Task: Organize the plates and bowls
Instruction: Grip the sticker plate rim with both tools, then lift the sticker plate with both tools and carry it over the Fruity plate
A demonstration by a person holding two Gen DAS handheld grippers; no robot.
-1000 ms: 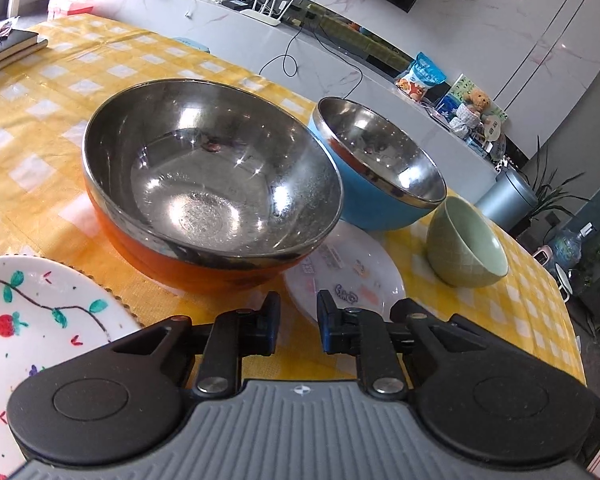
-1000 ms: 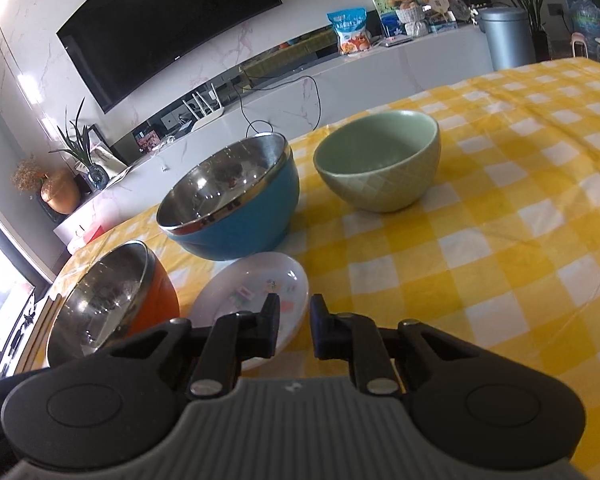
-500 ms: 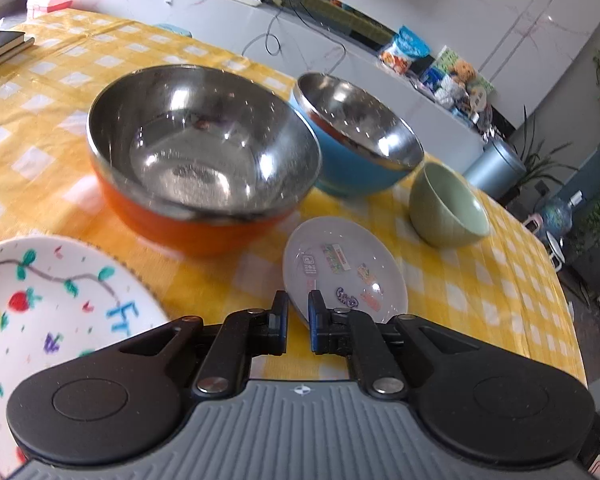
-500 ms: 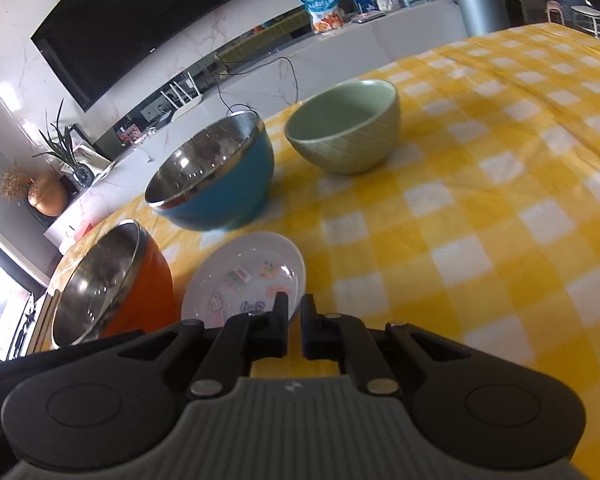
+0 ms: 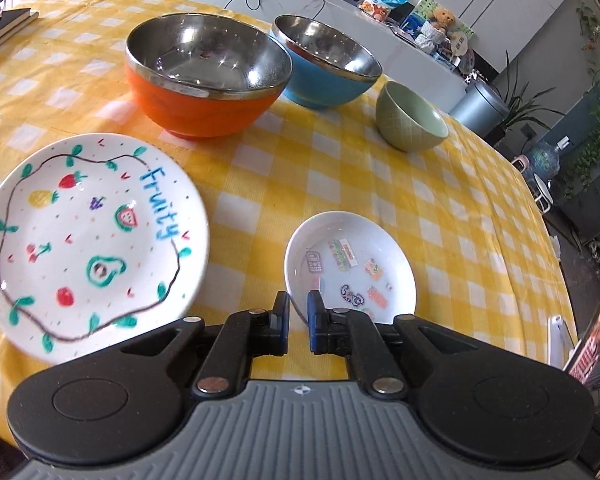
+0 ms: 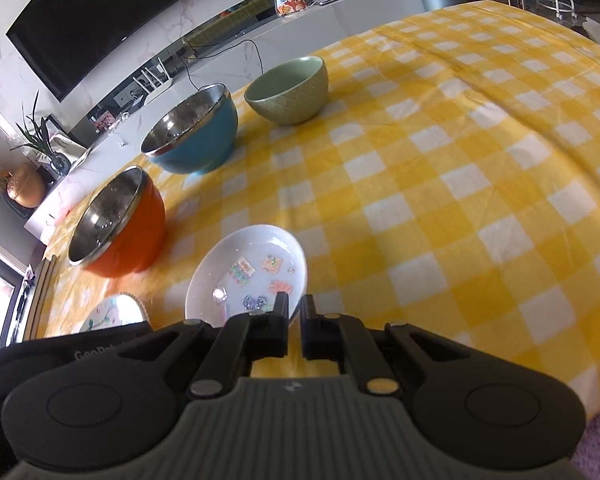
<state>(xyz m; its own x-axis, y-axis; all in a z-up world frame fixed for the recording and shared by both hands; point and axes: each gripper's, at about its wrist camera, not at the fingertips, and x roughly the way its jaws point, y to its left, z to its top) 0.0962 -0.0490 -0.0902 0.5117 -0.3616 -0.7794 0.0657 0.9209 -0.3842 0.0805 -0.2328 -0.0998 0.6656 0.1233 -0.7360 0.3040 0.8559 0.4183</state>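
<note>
Left wrist view shows your left hand-held gripper (image 5: 298,312) nearly closed and empty, just short of the small dish (image 5: 350,266) on the tabletop (image 5: 440,200); your right hand-held gripper (image 6: 294,314) is likewise. The dish looks glazed, slippery, breakable: pinch its near rim. The bowls (image 5: 208,76) look stiff; grip their rims.

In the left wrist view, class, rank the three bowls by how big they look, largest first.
1. Orange bowl, largest.
2. Blue bowl, which stands a little farther back, so the true gap between it and the orange one is unsure.
3. Green bowl, clearly smallest.
</note>
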